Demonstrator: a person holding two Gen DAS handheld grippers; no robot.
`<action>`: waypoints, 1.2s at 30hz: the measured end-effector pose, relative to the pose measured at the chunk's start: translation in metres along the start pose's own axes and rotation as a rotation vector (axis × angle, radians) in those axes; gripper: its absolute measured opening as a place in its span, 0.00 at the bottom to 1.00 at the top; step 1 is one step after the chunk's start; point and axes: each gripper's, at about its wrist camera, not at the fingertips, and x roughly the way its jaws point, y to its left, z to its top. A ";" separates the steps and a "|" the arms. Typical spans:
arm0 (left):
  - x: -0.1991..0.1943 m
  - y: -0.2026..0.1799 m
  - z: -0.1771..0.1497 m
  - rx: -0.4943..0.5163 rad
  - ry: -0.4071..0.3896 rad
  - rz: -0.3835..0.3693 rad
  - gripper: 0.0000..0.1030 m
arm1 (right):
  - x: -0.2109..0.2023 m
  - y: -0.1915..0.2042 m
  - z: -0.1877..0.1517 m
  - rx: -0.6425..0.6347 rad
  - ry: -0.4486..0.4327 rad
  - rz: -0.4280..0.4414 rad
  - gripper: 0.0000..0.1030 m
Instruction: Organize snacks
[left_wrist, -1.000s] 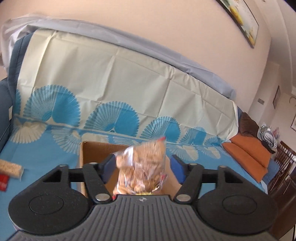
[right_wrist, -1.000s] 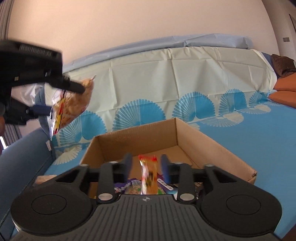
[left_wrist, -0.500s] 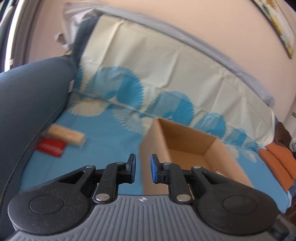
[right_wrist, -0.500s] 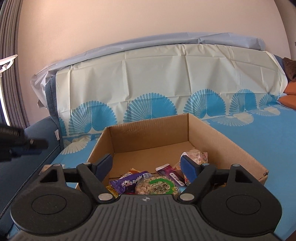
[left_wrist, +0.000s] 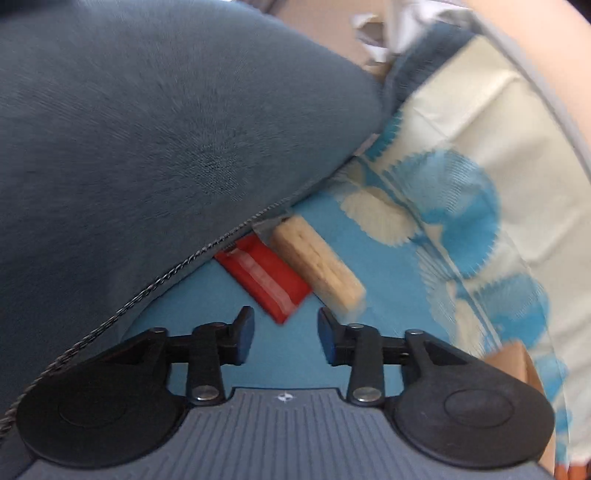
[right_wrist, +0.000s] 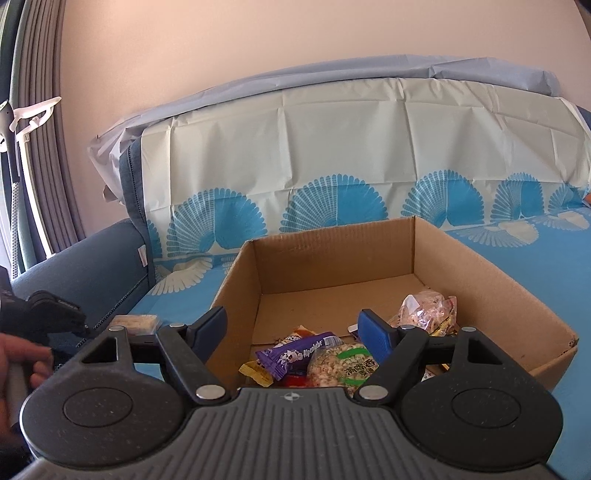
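Observation:
My left gripper (left_wrist: 286, 334) is open and empty, just short of a red snack packet (left_wrist: 264, 278) and a beige wafer bar (left_wrist: 319, 264) that lie side by side on the blue cover by the sofa arm. My right gripper (right_wrist: 295, 328) is open and empty above the near end of the cardboard box (right_wrist: 491, 280). Inside the box lie a purple bar (right_wrist: 295, 350), a green-label puffed snack (right_wrist: 345, 363) and a clear bag of snacks (right_wrist: 428, 306). The left gripper shows at the left edge of the right wrist view (right_wrist: 51, 314), by the wafer bar (right_wrist: 138, 321).
The dark blue sofa arm (left_wrist: 147, 129) rises right over the two snacks on the left. The sofa back under a cream and blue patterned cover (right_wrist: 332, 155) stands behind the box. A corner of the box (left_wrist: 517, 363) shows at the right of the left wrist view.
The left gripper let its clear snack bag into the box, swung left and down to the red packet and wafer bar, and opened again. The right gripper opened and dropped its small red-topped packet.

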 end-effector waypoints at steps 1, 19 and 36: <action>0.010 -0.003 0.003 -0.029 0.000 0.030 0.54 | 0.001 -0.001 0.000 0.004 0.001 0.002 0.77; 0.116 -0.092 0.011 0.065 -0.077 0.444 0.93 | 0.015 -0.005 0.000 0.017 0.010 0.028 0.74; -0.005 -0.025 -0.055 0.556 0.307 -0.126 0.41 | 0.000 0.015 -0.004 -0.084 -0.040 0.018 0.74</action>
